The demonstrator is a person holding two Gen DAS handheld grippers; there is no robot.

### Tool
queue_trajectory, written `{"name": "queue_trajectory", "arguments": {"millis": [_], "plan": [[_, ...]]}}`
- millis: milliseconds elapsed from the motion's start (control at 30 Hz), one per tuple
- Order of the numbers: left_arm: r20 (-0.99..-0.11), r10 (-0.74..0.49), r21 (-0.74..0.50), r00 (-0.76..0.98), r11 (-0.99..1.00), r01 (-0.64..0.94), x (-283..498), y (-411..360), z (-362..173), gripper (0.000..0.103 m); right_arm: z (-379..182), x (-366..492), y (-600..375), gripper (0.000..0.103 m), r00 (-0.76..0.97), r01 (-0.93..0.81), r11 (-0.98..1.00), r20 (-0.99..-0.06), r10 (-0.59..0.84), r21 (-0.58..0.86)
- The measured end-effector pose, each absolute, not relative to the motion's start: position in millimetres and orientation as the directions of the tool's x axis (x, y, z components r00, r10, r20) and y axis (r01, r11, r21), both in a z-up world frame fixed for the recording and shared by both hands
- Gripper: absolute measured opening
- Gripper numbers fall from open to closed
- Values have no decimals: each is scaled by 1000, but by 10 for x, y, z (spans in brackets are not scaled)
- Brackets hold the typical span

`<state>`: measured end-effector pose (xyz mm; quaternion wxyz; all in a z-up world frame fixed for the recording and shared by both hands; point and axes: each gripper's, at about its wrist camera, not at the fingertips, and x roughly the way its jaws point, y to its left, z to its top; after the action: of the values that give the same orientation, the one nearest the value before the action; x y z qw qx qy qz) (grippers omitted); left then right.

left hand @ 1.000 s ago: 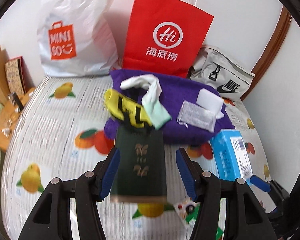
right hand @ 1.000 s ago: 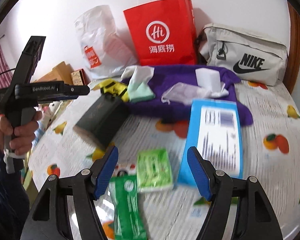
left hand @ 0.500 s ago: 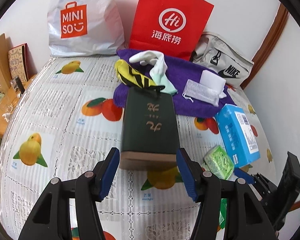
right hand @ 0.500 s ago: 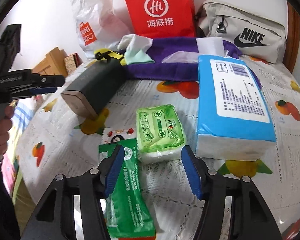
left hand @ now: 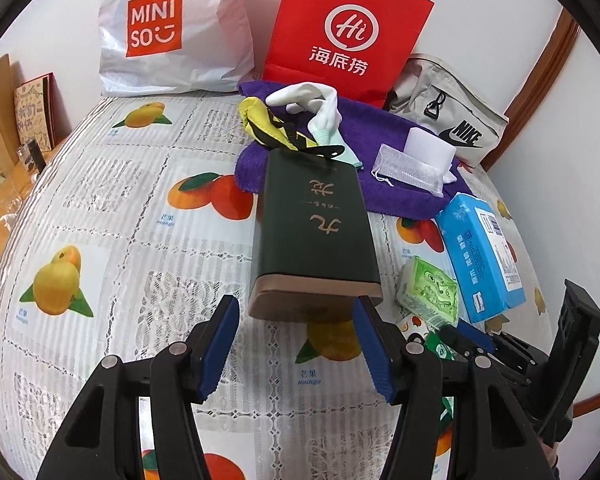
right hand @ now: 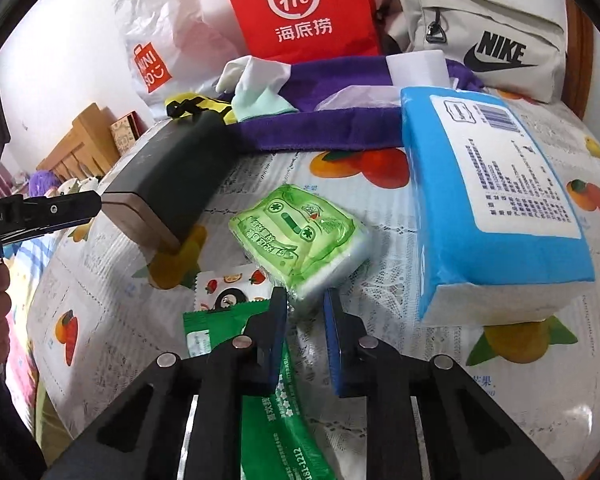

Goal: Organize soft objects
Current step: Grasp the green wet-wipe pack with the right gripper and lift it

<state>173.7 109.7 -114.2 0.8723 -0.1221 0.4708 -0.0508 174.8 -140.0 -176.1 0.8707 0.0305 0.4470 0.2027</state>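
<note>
- In the right wrist view the near corner of the light green tissue pack (right hand: 300,236) ran down between the blue pads, so the exact contact there was hard to make out.
- The right gripper (right hand: 306,308) was closing, its jaws narrowed to a small gap with that corner of the pack between them; the pads appeared to pinch its clear wrapper.
- The dark green sachet (right hand: 276,400) lay partly under the right gripper's frame, its lower end cut off by the picture edge.
- A small printed packet (right hand: 228,292) showed only in part, tucked under the tissue pack and the sachet.
- The left gripper (left hand: 296,344) stood with its jaws apart; the dark green box (left hand: 314,232) lay just ahead of them on the fruit-print cloth (left hand: 120,208), its tan end nearest the tips.
- Whether the left tips touched the box could not be told.
- In the left view the right gripper hid most of the sachet at the lower right.
- The blue tissue pack (right hand: 496,200) lay just beside the light green one, to its right.
- Behind, socks (left hand: 316,108) and a mesh pouch (left hand: 408,168) rested on the purple towel (left hand: 388,196), which covered the feet of the red bag (left hand: 348,32) and the Nike bag (left hand: 452,120).
</note>
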Motion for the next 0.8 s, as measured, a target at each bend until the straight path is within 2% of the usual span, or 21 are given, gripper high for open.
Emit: {"name": "queue_trajectory", "arguments": {"millis": [100,167,200,233,433,500,700,800], "plan": [[-805,-211,-271,555,962,-27,1704,1118,-1148,57,-1666,1661,-1348,23,536,-368,910,-756,376,192],[-802,-216,-277,556,960,-26,1695,1134,-1152,57,-1600,1641,-1301,44,558,-397,905,-744,368,150],[-801,-217,-279,558,960,-26,1691,1140,-1153,57,-1567,1646,-1281,59,572,-406,905,-736,361,128],[-799,-220,-281,560,959,-26,1689,1150,-1154,57,-1538,1660,-1259,64,588,-412,904,-725,357,111],[-790,-228,-295,569,955,-27,1698,1224,-1152,57,-1544,1942,-1063,67,584,-435,899,-742,328,55],[-789,-241,-309,565,951,-27,1706,1249,-1164,57,-1593,2019,-973,73,584,-438,899,-758,291,7],[-778,-274,-340,565,940,-12,1693,1287,-1173,57,-1766,2111,-736,77,590,-444,882,-793,152,-161],[-779,-276,-342,564,940,-13,1694,1297,-1181,57,-1785,2103,-730,75,593,-444,879,-792,141,-175]]}}
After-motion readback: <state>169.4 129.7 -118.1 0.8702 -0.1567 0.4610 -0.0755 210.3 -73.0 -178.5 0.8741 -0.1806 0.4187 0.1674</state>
